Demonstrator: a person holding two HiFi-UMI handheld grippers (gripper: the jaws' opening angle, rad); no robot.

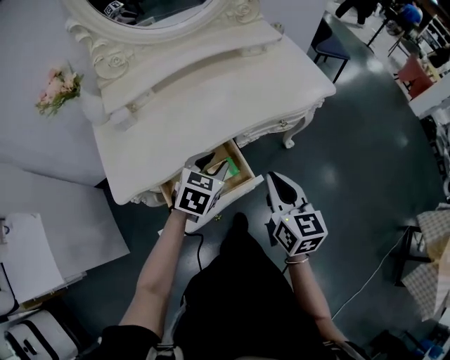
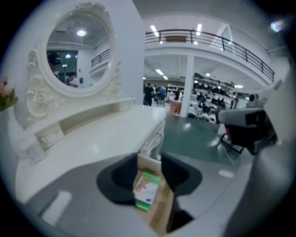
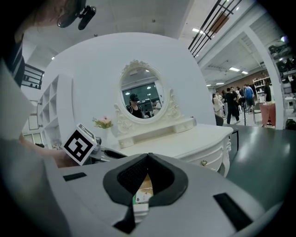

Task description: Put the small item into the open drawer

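The small item, a green and white box (image 1: 231, 167) (image 2: 146, 189), lies flat on the wooden floor of the open drawer (image 1: 245, 171) (image 2: 163, 208) of the white dressing table (image 1: 211, 98). My left gripper (image 1: 214, 167) (image 2: 149, 158) hovers right over the drawer with its jaws apart. The box shows in the gap below them, and the pads do not press on it. My right gripper (image 1: 278, 181) (image 3: 148, 156) hangs over the floor just right of the drawer front, with its fingertips touching and nothing between them. The box (image 3: 141, 198) peeks through below its pads.
An oval mirror (image 1: 151, 10) tops the table and pink flowers (image 1: 60, 88) stand at its left. A closed drawer with a knob (image 1: 283, 124) is to the right. A dark chair (image 1: 330, 46) stands behind. White furniture (image 1: 42, 232) is at the left. A cable (image 1: 373, 274) crosses the floor.
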